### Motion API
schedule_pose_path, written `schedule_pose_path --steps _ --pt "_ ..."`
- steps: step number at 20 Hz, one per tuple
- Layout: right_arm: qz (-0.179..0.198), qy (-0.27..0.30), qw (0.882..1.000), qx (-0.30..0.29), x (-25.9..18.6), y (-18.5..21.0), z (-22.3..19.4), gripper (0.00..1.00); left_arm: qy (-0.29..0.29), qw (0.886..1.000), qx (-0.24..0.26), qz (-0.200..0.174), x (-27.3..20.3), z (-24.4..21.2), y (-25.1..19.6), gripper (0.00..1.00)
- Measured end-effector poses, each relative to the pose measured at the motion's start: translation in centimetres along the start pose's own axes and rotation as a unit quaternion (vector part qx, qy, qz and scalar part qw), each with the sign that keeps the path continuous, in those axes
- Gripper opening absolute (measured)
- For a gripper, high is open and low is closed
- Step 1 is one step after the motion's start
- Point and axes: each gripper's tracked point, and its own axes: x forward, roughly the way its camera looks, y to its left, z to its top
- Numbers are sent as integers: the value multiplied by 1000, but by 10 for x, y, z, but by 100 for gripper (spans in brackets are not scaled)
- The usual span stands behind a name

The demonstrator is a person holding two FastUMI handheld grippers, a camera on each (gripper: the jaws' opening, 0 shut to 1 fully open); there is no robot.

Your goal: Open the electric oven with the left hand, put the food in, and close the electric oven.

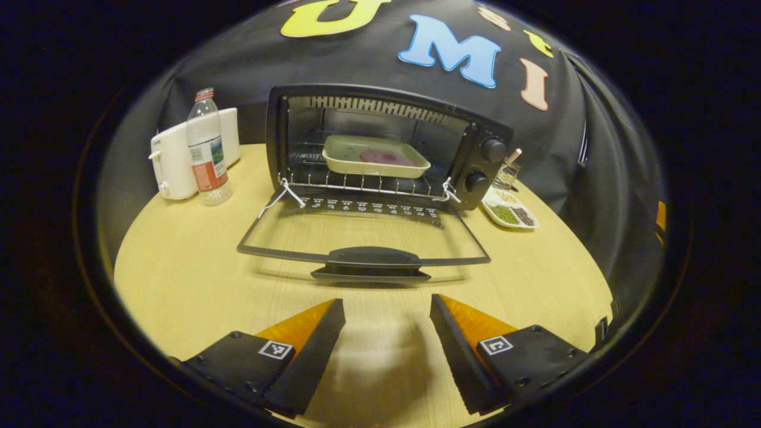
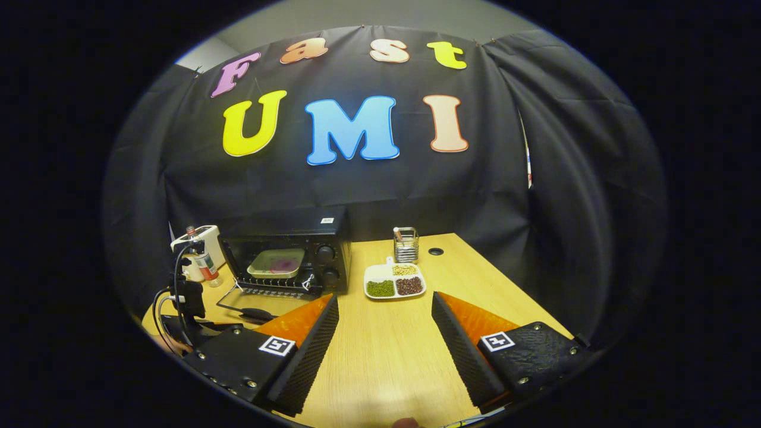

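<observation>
A black electric oven [image 1: 475, 148] stands at the back of the table with its glass door [image 1: 362, 238] folded down flat. On the oven rack rests a pale tray [image 1: 376, 156] holding a purplish slice of food [image 1: 386, 157]. My left gripper [image 1: 387, 309] hovers open just in front of the door handle [image 1: 371, 261], holding nothing. My right gripper [image 2: 385, 306] is open and empty, farther back and to the right; from there the oven [image 2: 324, 238] and tray [image 2: 276, 263] appear at the left, with the left gripper's body [image 2: 184, 297] beside them.
A white appliance [image 1: 172, 157] and a plastic bottle [image 1: 207, 148] stand left of the oven. A divided dish of beans [image 1: 510, 213] [image 2: 395, 280] and a metal holder [image 2: 406, 244] sit to its right. Black cloth walls the table at the back and right.
</observation>
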Motion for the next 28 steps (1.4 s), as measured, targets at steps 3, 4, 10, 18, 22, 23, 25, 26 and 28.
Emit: schedule_pose_path --steps 3,4,10,18,22,23,25,26,28 --pt "-8 1 1000 -2 -2 -5 1 98 2 1000 14 13 12 1 10 100" --pt "-10 1 1000 -1 -2 -7 2 98 5 1000 16 16 14 1 11 100" --pt "-20 1 1000 3 0 -10 3 98 -17 999 27 31 20 8 16 97" --pt "2 -1 1000 7 0 -1 -2 98 -59 997 23 38 -2 27 11 100" --pt "14 1 1000 1 1 8 -6 98 -77 996 28 30 -15 39 9 97" --pt "16 0 1000 1 0 8 -7 98 -84 996 31 28 -18 42 8 97" --pt "20 2 1000 2 -4 10 -9 98 -102 994 37 26 -24 52 6 97" --pt "22 2 1000 1 -3 12 -11 98 -112 993 42 25 -28 57 6 97" --pt "22 3 1000 -1 -2 12 -10 98 -123 991 53 25 -34 64 5 97"
